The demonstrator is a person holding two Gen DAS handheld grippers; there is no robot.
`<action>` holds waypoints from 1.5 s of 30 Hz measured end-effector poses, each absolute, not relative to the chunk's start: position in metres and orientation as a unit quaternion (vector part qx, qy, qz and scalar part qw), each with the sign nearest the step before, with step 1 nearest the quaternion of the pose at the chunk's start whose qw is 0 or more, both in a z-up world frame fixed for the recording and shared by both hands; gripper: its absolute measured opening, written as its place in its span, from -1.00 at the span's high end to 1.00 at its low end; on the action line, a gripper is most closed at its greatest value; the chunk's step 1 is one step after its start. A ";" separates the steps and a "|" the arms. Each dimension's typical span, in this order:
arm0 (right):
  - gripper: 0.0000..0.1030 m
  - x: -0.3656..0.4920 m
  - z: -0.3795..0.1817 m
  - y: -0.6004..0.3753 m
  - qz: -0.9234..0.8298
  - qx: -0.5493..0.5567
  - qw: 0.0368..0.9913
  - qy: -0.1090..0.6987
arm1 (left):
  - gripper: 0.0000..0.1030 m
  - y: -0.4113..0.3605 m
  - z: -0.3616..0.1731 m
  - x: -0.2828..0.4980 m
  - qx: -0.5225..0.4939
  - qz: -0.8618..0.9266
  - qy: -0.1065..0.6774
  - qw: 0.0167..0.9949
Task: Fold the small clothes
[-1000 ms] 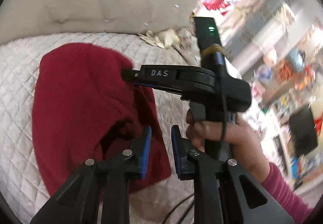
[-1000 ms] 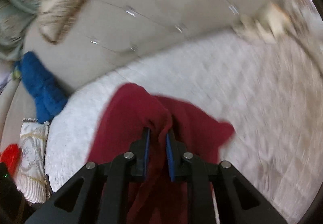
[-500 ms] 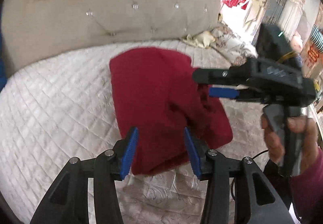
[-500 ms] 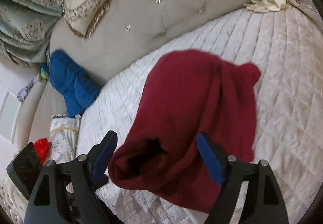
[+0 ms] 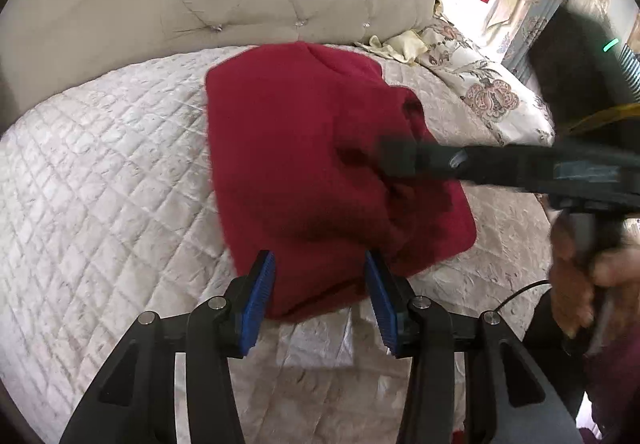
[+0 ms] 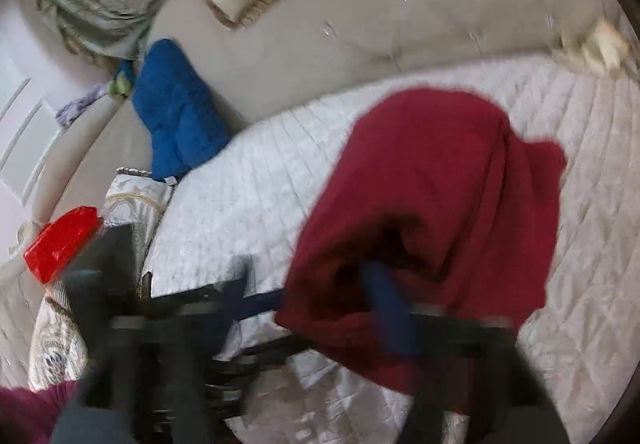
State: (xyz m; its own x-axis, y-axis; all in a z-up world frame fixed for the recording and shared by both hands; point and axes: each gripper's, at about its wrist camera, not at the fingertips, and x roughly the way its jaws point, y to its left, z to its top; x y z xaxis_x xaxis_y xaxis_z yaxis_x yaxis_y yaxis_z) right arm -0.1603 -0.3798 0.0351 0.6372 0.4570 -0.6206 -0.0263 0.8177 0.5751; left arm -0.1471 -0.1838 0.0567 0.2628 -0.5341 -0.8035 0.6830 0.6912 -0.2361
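A dark red knitted garment lies folded over on the white quilted bed cover; it also shows in the right wrist view. My left gripper is open, its blue pads either side of the garment's near edge. My right gripper is open and blurred, one blue pad inside the garment's near opening. In the left wrist view the right gripper reaches in from the right, low over the garment's right part.
A beige tufted headboard runs along the back. A blue cloth and a red object lie at the left bed edge. Floral bedding and a cream cloth sit at the right.
Both grippers let go of the garment and opened; it now lies on the cover. The right gripper has swung back down to the garment's near opening, and the left came closer.
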 end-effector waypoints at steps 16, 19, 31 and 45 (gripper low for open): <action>-0.57 -0.200 0.047 -0.437 0.069 0.307 0.882 0.351 | 0.52 -0.199 0.041 -0.132 0.079 -0.375 0.479 0.790; -0.57 -0.169 0.031 -0.435 0.057 0.316 0.868 0.378 | 0.52 -0.199 0.040 -0.132 0.081 -0.376 0.475 0.792; 0.53 -0.171 0.056 -0.408 0.025 0.221 0.896 0.384 | 0.52 -0.188 0.077 -0.132 0.061 -0.366 0.445 0.815; -0.07 -0.194 0.087 -0.418 -0.014 0.177 0.920 0.349 | 0.49 -0.226 0.041 -0.112 0.094 -0.329 0.473 0.812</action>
